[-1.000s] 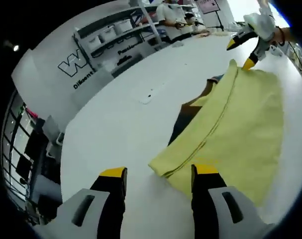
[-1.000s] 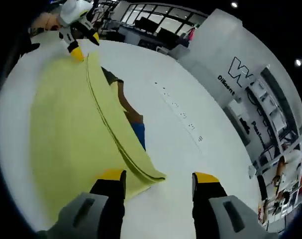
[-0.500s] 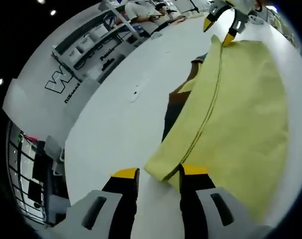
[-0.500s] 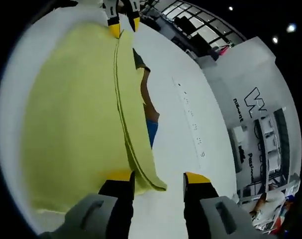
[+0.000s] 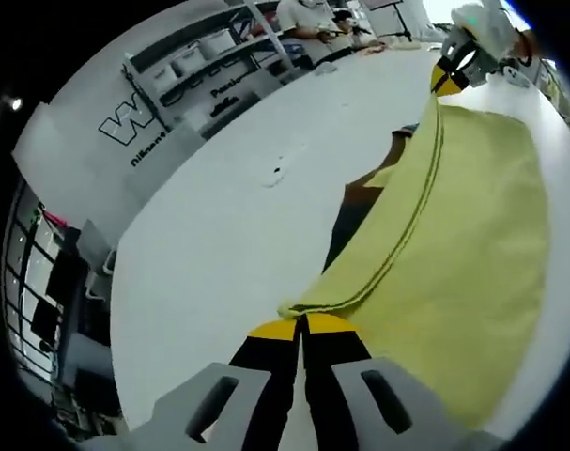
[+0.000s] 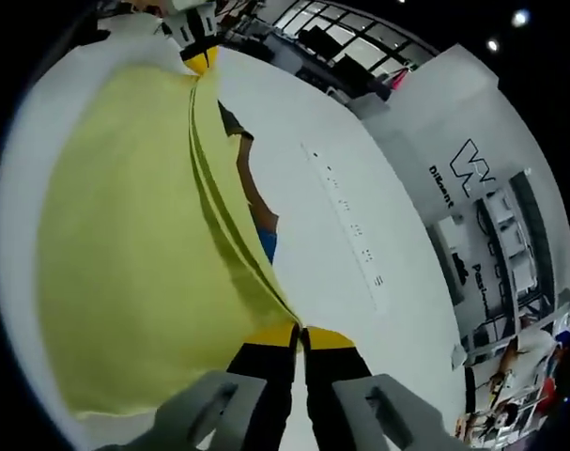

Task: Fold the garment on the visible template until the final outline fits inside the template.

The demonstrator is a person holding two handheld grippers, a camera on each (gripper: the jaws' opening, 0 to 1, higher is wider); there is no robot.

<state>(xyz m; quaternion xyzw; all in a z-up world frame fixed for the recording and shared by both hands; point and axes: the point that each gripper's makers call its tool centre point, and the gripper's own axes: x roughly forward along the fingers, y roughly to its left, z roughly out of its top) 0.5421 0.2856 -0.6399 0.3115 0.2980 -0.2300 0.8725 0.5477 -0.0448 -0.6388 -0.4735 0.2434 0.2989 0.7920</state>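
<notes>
**Both claws pinch the garment's hem**

In the left gripper view the left claw [image 5: 301,326] is closed on the near corner of the yellow garment [image 5: 463,254], which lies spread on the white bench [image 5: 219,235]. The right claw [image 5: 449,77] grips the far corner of the same hemmed edge. In the right gripper view the right claw [image 6: 300,333] is clamped on its corner of the garment [image 6: 125,254], the left claw [image 6: 198,56] at the far end. Dark, brown and blue patches of the template [image 6: 266,242] peek out beside the hem.
</notes>
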